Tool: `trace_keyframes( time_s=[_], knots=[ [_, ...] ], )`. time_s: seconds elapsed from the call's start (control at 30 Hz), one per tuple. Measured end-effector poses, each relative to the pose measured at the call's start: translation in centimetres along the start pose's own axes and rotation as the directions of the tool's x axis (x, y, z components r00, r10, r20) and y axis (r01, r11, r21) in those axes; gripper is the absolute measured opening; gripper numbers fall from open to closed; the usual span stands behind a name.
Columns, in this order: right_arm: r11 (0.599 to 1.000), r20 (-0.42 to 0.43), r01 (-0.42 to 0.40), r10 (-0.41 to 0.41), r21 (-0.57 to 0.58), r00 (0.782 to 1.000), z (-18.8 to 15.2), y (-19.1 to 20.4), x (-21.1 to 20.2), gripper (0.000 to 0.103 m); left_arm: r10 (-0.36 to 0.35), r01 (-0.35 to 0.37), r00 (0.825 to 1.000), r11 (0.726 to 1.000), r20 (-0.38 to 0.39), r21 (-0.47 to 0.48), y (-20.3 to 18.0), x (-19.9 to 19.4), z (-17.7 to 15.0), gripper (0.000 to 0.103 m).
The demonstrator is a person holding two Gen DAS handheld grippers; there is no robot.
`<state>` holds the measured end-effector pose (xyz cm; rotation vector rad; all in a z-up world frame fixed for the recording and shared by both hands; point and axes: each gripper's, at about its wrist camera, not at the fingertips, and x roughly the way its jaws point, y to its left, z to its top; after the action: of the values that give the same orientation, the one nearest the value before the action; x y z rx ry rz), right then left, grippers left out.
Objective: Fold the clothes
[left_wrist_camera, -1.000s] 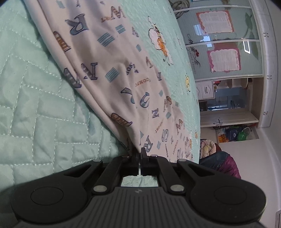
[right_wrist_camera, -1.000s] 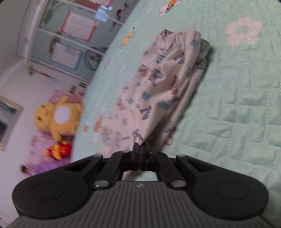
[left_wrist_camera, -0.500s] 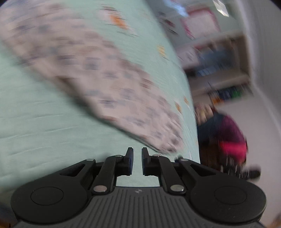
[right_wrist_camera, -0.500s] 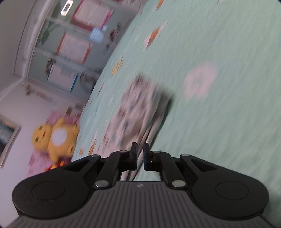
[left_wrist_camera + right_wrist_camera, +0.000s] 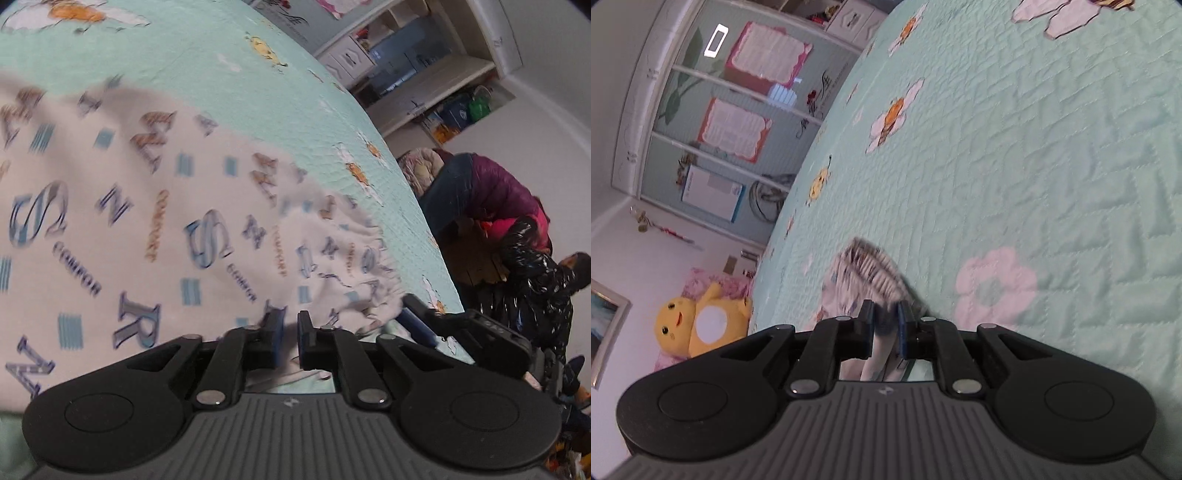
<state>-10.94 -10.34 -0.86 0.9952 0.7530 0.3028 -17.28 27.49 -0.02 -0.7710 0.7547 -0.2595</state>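
Soft even light, motion blur, fisheye-bent edges

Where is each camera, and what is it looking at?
Left wrist: sits on the left gripper, looking along its fingers over the lettered cloth on the green quilt; the right gripper pokes in beside it.
Right wrist: sits on the right gripper, jaws opening, cloth between them, facing quilt, cupboard and yellow toy.
Both show the cloth, the quilt and the right gripper.
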Motion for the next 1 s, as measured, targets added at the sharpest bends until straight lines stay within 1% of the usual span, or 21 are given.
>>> trace_keyframes(
  time_s=[0.03,0.07,0.1,0.13,0.17,0.2,0.23,0.27,0.33,0.37,0.43,0.53,0.57,0.6,0.67,0.7,0.73,0.77,0.9,0.93,1.0],
  knots=[
    [1.0,0.01,0.003,-0.003,0.006,1.0,0.2,-0.3,-0.2,0.017,0.003,-0.003,1.0,1.0,0.001,-0.007,0.4,0.1,-0.2,0.006],
    [1.0,0.01,0.017,-0.018,0.013,1.0,0.4,-0.7,-0.4,0.026,0.003,-0.003,1.0,1.0,-0.001,-0.011,0.5,0.1,-0.1,0.006],
    [0.999,0.0,0.025,-0.025,0.022,1.0,0.5,-1.0,-0.4,0.028,0.004,-0.004,1.0,1.0,-0.004,-0.015,0.6,0.2,-0.1,0.006],
    [0.999,-0.017,0.017,-0.016,0.034,1.0,0.5,-1.3,-0.2,0.03,0.004,-0.004,1.0,1.0,-0.006,-0.019,0.7,0.2,0.0,0.006],
    [0.999,-0.038,0.01,-0.009,0.048,0.999,0.5,-1.6,0.0,0.03,0.004,-0.004,1.0,1.0,-0.008,-0.021,0.8,0.3,0.1,0.006],
    [0.999,-0.05,0.012,-0.009,0.045,0.999,0.4,-1.4,0.2,0.031,0.004,-0.004,1.0,1.0,-0.009,-0.022,0.9,0.3,0.1,0.006],
    [0.999,-0.061,0.014,-0.011,0.04,0.998,0.3,-1.2,0.4,0.034,0.003,-0.003,1.0,1.0,-0.01,-0.022,1.0,0.2,0.1,0.006],
    [0.999,-0.072,0.016,-0.013,0.034,0.997,0.2,-0.9,0.7,0.041,0.002,-0.002,1.0,1.0,-0.01,-0.022,1.1,0.1,0.0,0.006],
    [1.0,-0.086,0.021,-0.02,0.013,0.996,0.1,-0.4,1.3,0.046,-0.002,0.002,1.0,1.0,-0.013,-0.026,1.2,0.1,0.1,0.005],
    [1.0,-0.092,0.022,-0.022,0.001,0.996,0.0,-0.1,1.6,0.051,-0.005,0.005,1.0,0.999,-0.016,-0.033,1.4,0.1,0.1,0.005],
    [1.0,-0.105,0.016,-0.018,-0.025,0.994,-0.1,0.5,2.2,0.056,-0.012,0.011,1.0,0.999,-0.02,-0.045,1.6,0.2,0.2,0.004],
    [0.999,-0.112,-0.003,-0.002,-0.041,0.994,-0.3,0.8,2.9,0.057,-0.016,0.015,1.0,0.999,-0.023,-0.052,1.8,0.3,0.2,0.004],
    [0.999,-0.112,-0.018,0.013,-0.038,0.994,-0.3,0.8,3.1,0.055,-0.015,0.014,1.0,0.999,-0.024,-0.051,1.8,0.3,0.2,0.004],
    [0.999,-0.111,-0.032,0.028,-0.035,0.993,-0.4,0.7,3.3,0.051,-0.015,0.013,1.0,0.999,-0.025,-0.053,1.7,0.3,0.2,0.004],
    [0.997,-0.132,-0.068,0.071,0.029,0.989,-0.5,-0.4,3.6,0.009,-0.013,0.011,0.999,0.999,-0.031,-0.053,1.8,0.3,0.3,0.004],
    [0.994,-0.116,-0.078,0.087,0.077,0.989,-0.5,-1.2,3.3,0.008,-0.012,0.01,0.999,0.999,-0.034,-0.048,1.7,0.2,0.3,0.004],
    [0.994,-0.08,-0.077,0.083,0.079,0.993,-0.3,-1.5,2.5,0.008,-0.014,0.012,0.999,0.999,-0.037,-0.04,1.6,0.3,0.3,0.004],
    [0.996,-0.053,-0.068,0.071,0.057,0.996,-0.1,-1.6,1.8,0.008,-0.012,0.011,0.999,0.999,-0.037,-0.031,1.6,0.3,0.3,0.004],
    [0.999,-0.07,-0.044,0.045,0.012,0.997,0.0,-1.9,2.5,0.007,-0.006,0.005,0.999,1.0,-0.04,-0.01,1.2,0.4,0.3,0.004],
    [0.999,-0.079,-0.038,0.037,-0.018,0.996,0.0,-1.5,2.7,0.008,-0.004,0.004,0.999,1.0,-0.041,-0.006,1.1,0.4,0.3,0.004],
    [0.999,-0.093,-0.026,0.023,-0.027,0.995,0.2,-1.3,2.9,0.008,0.007,-0.007,0.999,1.0,-0.038,0.015,0.7,0.2,0.1,0.004]
  ],
)
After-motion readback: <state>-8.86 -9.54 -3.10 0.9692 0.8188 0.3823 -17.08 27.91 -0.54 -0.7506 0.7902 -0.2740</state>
